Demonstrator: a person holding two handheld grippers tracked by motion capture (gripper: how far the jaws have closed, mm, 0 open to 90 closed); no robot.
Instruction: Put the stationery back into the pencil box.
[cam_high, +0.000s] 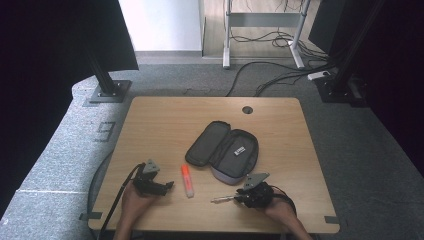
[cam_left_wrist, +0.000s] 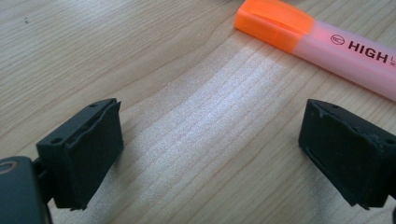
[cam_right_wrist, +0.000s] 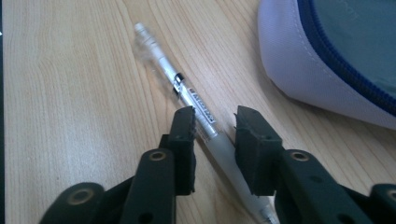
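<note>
1. Right gripper view: the pen lies on the table near its front edge, its long axis running between the right gripper jaws — narrowed around it, not visibly pressing.
2. The left gripper stands wide, empty — the highlighter just beyond it.

The pink body of the orange-capped highlighter bears "HIGH" in black beside a small round logo, while the pen's label is too blurred to read.
</note>
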